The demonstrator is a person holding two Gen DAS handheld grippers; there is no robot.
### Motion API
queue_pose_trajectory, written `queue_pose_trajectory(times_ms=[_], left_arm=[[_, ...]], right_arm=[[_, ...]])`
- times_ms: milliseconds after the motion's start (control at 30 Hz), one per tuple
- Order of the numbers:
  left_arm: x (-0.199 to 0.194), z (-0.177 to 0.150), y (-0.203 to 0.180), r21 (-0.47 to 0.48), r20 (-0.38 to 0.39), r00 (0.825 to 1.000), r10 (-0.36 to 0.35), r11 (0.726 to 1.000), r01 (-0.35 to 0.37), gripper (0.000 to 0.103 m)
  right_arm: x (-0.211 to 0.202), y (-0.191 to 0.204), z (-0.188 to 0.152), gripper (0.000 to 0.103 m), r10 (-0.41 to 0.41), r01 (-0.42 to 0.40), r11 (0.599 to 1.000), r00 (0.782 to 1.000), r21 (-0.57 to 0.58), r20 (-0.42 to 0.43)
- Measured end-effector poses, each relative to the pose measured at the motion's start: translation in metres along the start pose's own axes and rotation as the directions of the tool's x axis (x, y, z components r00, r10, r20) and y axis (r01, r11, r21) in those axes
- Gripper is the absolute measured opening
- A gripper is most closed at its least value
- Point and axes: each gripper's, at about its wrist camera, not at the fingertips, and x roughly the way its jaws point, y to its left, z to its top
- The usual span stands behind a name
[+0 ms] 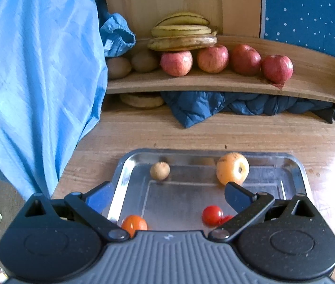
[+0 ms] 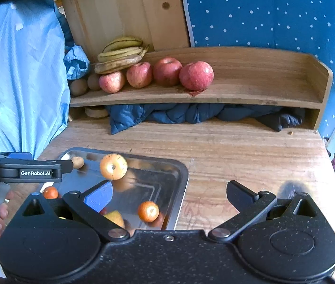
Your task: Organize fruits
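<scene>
A shiny metal tray [image 1: 295, 165] is set on the wooden desk [image 1: 214, 130], and it is used here as the landmark. Loose fruit is kept inside the tray so it cannot roll off: a yellow-orange apple [image 1: 232, 168] at the far side, a small brown fruit [image 1: 159, 170] to its left, a red cherry tomato [image 1: 212, 215] and a small orange [image 1: 134, 224] at the near side. Beyond the tray, sorted fruit is lined up on a wooden shelf [image 1: 214, 84]: four red apples [image 1: 212, 58] in a row, kiwis [image 1: 145, 61] at the left end, and bananas [image 1: 182, 33] stacked on top. The left claw [image 1: 167, 195] is held wide over the tray, with nothing in it. The right claw [image 2: 168, 195] is held wide at the tray's right edge, also with nothing in it, likely ready for a pick.
</scene>
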Motion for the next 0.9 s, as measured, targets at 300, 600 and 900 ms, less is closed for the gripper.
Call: queue_pose_trajectory(times_ms=[300, 600, 900], left_arm=[[-0.012, -0.014, 0.009, -0.018, 0.000, 1.000, -0.026, 1.000, 0.026, 0.102], [-0.019, -0.030, 0.028, -0.036, -0.016, 0.999, -0.042, 0.998, 0.041, 0.102], [-0.030, -0.031, 0.048, -0.038, -0.002, 0.996, -0.090, 0.995, 0.090, 0.102]], right_arm=[[-0.007, 0.008, -0.015, 0.102, 0.021, -0.021, 1.000, 1.000, 0.009, -0.013], [-0.005, 0.024, -0.016, 0.102, 0.009, -0.009, 1.000, 1.000, -0.017, -0.018], [-0.011, 0.049, -0.024, 0.102, -0.017, 0.017, 1.000, 1.000, 0.015, 0.008]])
